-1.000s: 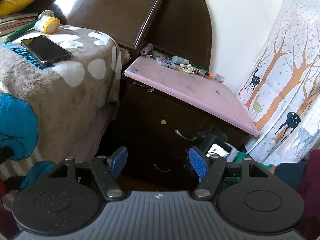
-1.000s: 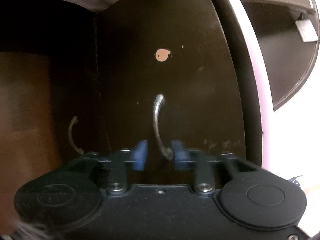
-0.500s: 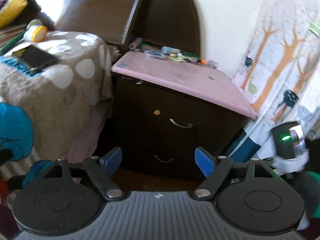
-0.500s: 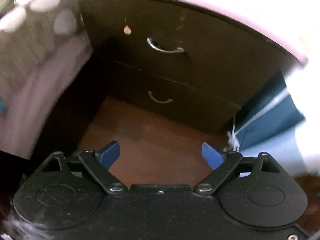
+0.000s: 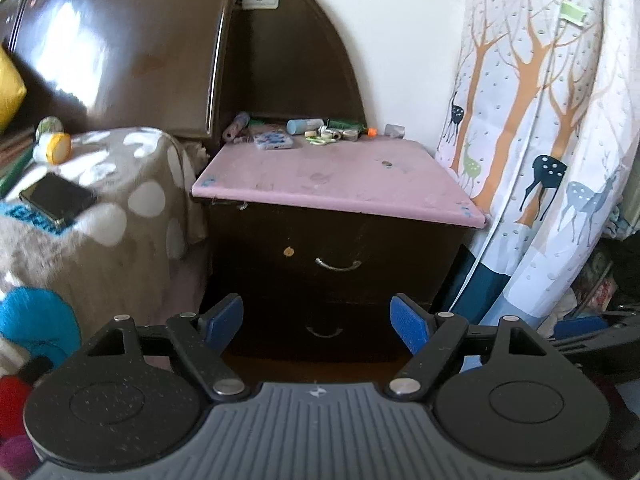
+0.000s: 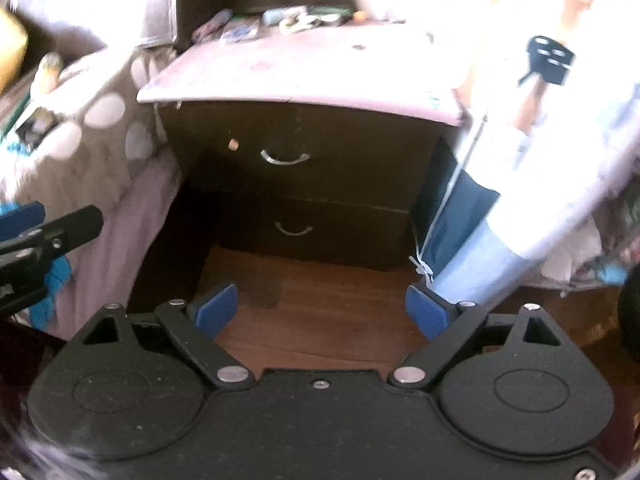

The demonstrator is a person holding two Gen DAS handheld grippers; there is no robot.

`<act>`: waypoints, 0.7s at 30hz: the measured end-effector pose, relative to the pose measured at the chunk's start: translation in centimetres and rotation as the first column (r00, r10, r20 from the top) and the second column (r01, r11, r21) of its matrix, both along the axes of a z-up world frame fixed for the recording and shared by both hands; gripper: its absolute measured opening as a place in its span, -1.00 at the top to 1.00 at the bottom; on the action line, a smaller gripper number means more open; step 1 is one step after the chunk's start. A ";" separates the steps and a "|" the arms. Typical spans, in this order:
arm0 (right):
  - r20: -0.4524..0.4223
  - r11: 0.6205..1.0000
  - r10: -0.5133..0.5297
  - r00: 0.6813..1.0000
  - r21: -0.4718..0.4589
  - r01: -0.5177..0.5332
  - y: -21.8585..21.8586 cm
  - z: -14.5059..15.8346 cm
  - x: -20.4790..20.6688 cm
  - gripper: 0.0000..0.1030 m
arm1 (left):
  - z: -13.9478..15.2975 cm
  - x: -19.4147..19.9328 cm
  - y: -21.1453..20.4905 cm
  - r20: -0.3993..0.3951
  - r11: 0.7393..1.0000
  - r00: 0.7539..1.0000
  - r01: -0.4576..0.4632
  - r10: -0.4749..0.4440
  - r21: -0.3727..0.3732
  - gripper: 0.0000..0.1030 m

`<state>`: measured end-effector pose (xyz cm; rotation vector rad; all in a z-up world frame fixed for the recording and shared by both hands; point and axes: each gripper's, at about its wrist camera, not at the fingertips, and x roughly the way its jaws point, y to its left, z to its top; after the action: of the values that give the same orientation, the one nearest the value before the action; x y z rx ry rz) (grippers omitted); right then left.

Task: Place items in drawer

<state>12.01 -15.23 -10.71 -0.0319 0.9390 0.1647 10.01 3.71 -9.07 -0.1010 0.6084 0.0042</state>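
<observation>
A dark nightstand with a pink top (image 5: 336, 178) (image 6: 304, 76) has two shut drawers. The upper drawer handle (image 5: 338, 266) (image 6: 285, 158) and lower drawer handle (image 5: 324, 333) (image 6: 294, 230) are curved metal. Small items (image 5: 316, 132) (image 6: 288, 20) lie along the back of the top. My left gripper (image 5: 318, 322) is open and empty, well back from the drawers. My right gripper (image 6: 320, 312) is open and empty over the wooden floor, also well back. The left gripper's side (image 6: 44, 236) shows at the right wrist view's left edge.
A bed with a spotted blanket (image 5: 100, 200) stands left of the nightstand; a black phone (image 5: 56, 200) and a yellow-capped bottle (image 5: 54, 148) lie on it. A deer-print curtain (image 5: 540, 140) hangs at the right. Brown wooden floor (image 6: 312, 300) lies before the drawers.
My right gripper let go of the upper drawer handle, opened, and pulled back from the nightstand. The left gripper also drew back and turned to face the nightstand squarely.
</observation>
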 end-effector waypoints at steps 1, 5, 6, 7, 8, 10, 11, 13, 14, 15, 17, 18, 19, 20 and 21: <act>0.009 1.000 -0.007 1.000 0.002 0.007 0.0 0.2 -0.2 -0.80 | 0.4 -0.1 -0.3 0.002 1.000 1.000 -0.003 0.003 0.004 -0.57; 0.062 1.000 -0.019 0.998 -0.017 0.020 -0.7 1.5 -1.6 -0.80 | 1.9 -0.8 -1.5 0.017 0.998 1.000 -0.024 0.023 0.052 -0.57; 0.076 1.000 -0.020 0.997 -0.018 0.022 -1.0 2.0 -2.0 -0.80 | 2.3 -1.0 -1.8 0.025 0.997 0.999 -0.028 0.026 0.072 -0.57; 0.088 1.000 -0.021 0.996 -0.018 0.023 -1.2 2.4 -2.3 -0.80 | 2.7 -1.3 -2.1 0.033 0.996 0.999 -0.030 0.027 0.088 -0.63; 0.099 1.000 -0.022 0.995 -0.016 0.024 -1.4 2.8 -2.6 -0.80 | 3.2 -1.6 -2.3 0.044 0.995 0.999 -0.031 0.027 0.095 -0.68; 0.122 1.000 -0.023 0.992 -0.013 0.025 -1.6 3.7 -3.0 -0.80 | 4.0 -2.2 -2.8 0.065 0.992 0.998 -0.034 0.026 0.118 -0.68; 0.132 1.000 -0.023 0.991 -0.009 0.024 -1.7 4.1 -3.3 -0.80 | 4.4 -2.5 -3.0 0.071 0.990 0.997 -0.036 0.027 0.134 -0.68; 0.150 1.000 -0.022 0.988 -0.003 0.023 -1.8 5.0 -3.7 -0.80 | 4.9 -3.0 -3.3 0.074 0.990 0.997 -0.026 0.016 0.139 -0.68; 0.158 1.000 -0.019 0.987 -0.002 0.019 -1.8 5.4 -3.9 -0.80 | 5.1 -3.3 -3.4 0.076 0.991 0.997 -0.024 0.013 0.135 -0.68; 0.167 1.000 -0.014 0.986 0.000 0.014 -1.8 5.8 -4.1 -0.80 | 5.3 -3.6 -3.4 0.078 0.991 0.997 -0.020 0.010 0.131 -0.68; 0.184 1.000 -0.008 0.983 0.006 0.007 -1.8 6.5 -4.4 -0.80 | 5.8 -4.0 -3.5 0.083 0.991 0.997 -0.012 0.001 0.131 -0.68; 0.191 1.000 -0.002 0.982 0.008 0.000 -1.8 6.8 -4.4 -0.80 | 5.9 -4.3 -3.6 0.084 0.992 0.996 -0.007 -0.004 0.129 -0.68; 0.196 1.000 0.004 0.981 0.007 -0.006 -1.8 7.0 -4.5 -0.80 | 6.1 -4.4 -3.6 0.081 0.992 0.997 -0.001 -0.009 0.125 -0.68; 0.202 1.000 0.007 0.979 0.005 -0.008 -1.7 7.2 -4.6 -0.80 | 6.2 -4.6 -3.7 0.078 0.992 0.997 0.005 -0.015 0.125 -0.68; 0.211 1.000 0.009 0.978 0.003 -0.010 -1.6 7.4 -4.7 -0.80 | 6.3 -4.8 -3.8 0.077 0.992 0.997 0.009 -0.020 0.128 -0.68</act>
<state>7.28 -16.85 -3.30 -0.0493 0.7270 0.1682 5.23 -0.12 -2.75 0.0275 0.5288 0.0250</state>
